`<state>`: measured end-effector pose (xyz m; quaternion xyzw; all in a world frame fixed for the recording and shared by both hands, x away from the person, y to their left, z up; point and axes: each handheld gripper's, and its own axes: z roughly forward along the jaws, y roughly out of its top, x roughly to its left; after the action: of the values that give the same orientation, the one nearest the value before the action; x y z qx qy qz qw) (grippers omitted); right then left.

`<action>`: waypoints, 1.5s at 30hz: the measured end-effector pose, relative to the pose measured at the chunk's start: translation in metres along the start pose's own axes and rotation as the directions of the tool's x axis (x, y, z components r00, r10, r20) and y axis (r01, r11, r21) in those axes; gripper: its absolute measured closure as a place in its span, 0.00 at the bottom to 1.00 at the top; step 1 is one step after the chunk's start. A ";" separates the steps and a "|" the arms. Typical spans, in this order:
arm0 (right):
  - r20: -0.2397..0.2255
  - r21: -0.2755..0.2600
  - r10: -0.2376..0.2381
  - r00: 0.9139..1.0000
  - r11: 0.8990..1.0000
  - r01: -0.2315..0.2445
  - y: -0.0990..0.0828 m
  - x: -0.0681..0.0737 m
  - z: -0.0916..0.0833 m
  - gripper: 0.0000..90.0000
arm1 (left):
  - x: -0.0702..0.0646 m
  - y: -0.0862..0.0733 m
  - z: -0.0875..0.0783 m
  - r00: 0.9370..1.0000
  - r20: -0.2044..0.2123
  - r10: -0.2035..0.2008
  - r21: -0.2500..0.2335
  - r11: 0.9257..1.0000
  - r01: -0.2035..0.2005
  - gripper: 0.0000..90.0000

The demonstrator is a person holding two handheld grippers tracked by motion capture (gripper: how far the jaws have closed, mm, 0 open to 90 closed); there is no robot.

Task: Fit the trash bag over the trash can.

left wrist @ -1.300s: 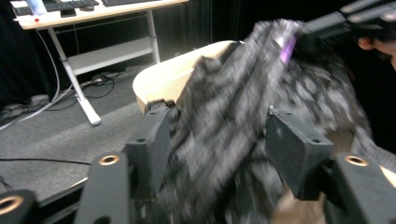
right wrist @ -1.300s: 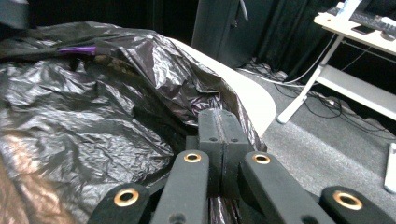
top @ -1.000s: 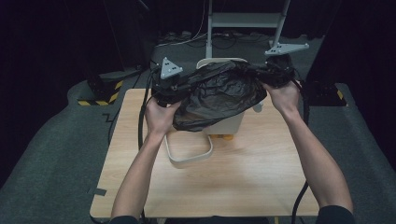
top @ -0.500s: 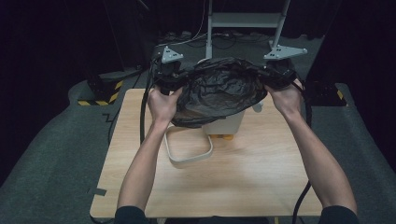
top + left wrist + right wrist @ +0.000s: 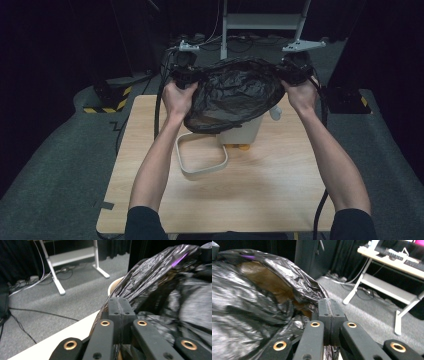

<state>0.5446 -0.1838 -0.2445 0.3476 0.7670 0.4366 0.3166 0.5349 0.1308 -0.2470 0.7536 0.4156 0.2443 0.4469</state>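
Above the far half of a wooden table [image 5: 260,190], a person stretches a black trash bag [image 5: 232,95] wide open over a small white bin [image 5: 242,132], one edge of its mouth in each hand. The left gripper [image 5: 186,75] has its jaws pressed together on a fold of the bag's rim, as its own camera shows the black plastic [image 5: 160,290] bunched against the closed tips; earlier pictures and the tight seam suggest these jaws have only just been closing on the film. The right gripper [image 5: 294,70] likewise pinches the opposite rim, its jaws tight on crinkled plastic [image 5: 294,282]. The bag hangs between them, its mouth tilted toward the person, its lower edge draped over the bin's top. A white loop-shaped frame [image 5: 200,155] lies flat on the table just in front of the bin. Doing this step well appears to call for keeping both grips firm and level, holding the mouth taut and wider than the bin's opening, and lowering both sides together so the rim folds evenly over the bin's edge; thin film of this kind can slip or tear if one hand pulls harder than the other.
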 end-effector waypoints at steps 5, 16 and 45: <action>0.016 0.024 -0.008 1.000 1.000 0.008 0.001 -0.005 0.013 1.00 | 0.007 0.003 0.012 0.999 0.004 -0.036 0.005 0.999 0.036 1.00; 0.003 0.043 0.038 0.999 0.998 -0.038 0.002 -0.014 0.036 1.00 | 0.021 0.004 0.037 0.993 0.013 -0.116 0.036 0.993 0.116 1.00; -0.041 0.118 0.119 0.992 0.987 -0.113 -0.008 -0.026 0.053 0.89 | 0.037 -0.011 0.046 0.979 -0.010 -0.202 0.103 0.974 0.202 0.77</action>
<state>0.5989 -0.1845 -0.2693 0.3988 0.7769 0.4173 0.2515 0.5842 0.1433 -0.2793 0.7296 0.5020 0.1756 0.4300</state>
